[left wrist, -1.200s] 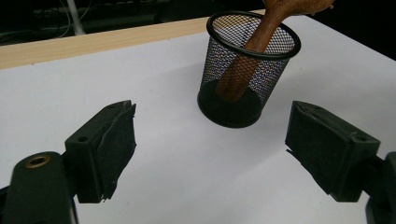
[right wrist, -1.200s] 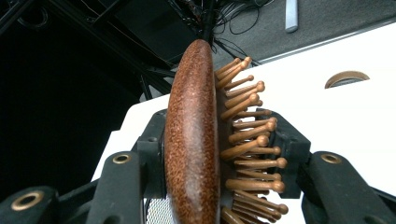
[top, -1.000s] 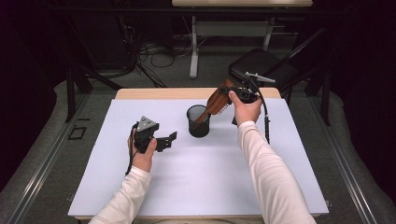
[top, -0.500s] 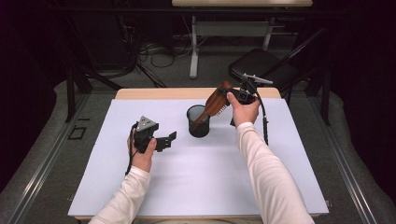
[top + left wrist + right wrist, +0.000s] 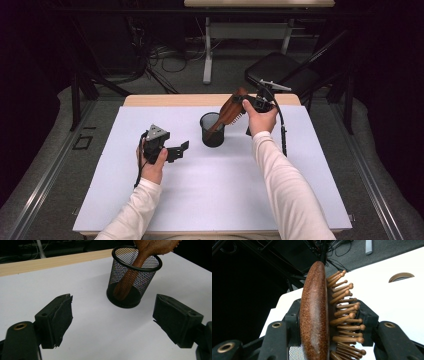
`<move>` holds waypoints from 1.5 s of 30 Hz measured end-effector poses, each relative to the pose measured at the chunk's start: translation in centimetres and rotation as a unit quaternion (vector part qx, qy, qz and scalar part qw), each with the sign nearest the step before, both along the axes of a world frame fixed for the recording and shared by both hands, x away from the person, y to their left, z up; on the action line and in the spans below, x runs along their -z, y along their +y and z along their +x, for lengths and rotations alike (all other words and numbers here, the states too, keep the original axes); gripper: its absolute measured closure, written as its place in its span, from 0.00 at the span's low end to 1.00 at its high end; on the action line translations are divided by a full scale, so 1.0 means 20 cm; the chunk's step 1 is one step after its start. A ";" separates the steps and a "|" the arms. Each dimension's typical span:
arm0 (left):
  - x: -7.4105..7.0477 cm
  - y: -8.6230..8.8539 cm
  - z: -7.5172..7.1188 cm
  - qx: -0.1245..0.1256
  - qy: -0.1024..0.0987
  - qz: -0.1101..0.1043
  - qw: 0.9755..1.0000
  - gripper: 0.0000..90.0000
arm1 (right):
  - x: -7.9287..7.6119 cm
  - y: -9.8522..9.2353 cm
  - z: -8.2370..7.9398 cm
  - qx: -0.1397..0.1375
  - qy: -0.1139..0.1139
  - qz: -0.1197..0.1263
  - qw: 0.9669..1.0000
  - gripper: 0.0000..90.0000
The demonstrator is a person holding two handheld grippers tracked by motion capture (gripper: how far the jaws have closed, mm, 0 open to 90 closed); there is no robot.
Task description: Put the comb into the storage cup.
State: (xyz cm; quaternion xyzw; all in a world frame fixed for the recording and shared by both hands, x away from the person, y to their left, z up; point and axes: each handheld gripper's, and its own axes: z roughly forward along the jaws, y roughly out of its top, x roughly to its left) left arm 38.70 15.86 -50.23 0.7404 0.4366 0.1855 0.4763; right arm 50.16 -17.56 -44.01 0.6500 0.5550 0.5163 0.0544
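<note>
A white-topped table (image 5: 215,200) with a wooden far edge stands on grey floor (image 5: 45,190), with a black chair (image 5: 280,70), tangled cables (image 5: 160,55) and a second table's white legs (image 5: 207,55) in the dark behind.

Table (image 5: 150,100): you have a wooden top with its far edge showing as a tan strip.
Sheet (image 5: 215,190): you see a white sheet spread over most of that top, flat.
Chair (image 5: 280,70): you see a dark folding chair on the floor beyond the far right corner.
Cables (image 5: 160,52): you see loose cords on the grey floor behind the table.
Far desk (image 5: 250,30): you see its pale legs and crossbar at the back.
</note>
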 end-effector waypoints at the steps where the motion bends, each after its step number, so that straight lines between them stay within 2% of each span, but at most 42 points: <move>1: 0.00 0.00 0.00 0.000 0.000 0.000 1.000 0.18 | 0.00 0.00 0.00 0.000 0.000 0.000 1.000 0.54; 17: 0.00 0.00 0.00 0.001 0.001 0.001 1.000 0.18 | 0.00 0.04 -0.01 -0.007 -0.019 -0.023 1.000 0.54; 45: 0.00 0.00 0.00 0.000 0.002 0.002 1.000 0.18 | 0.00 0.04 -0.01 -0.009 -0.031 -0.035 0.999 0.53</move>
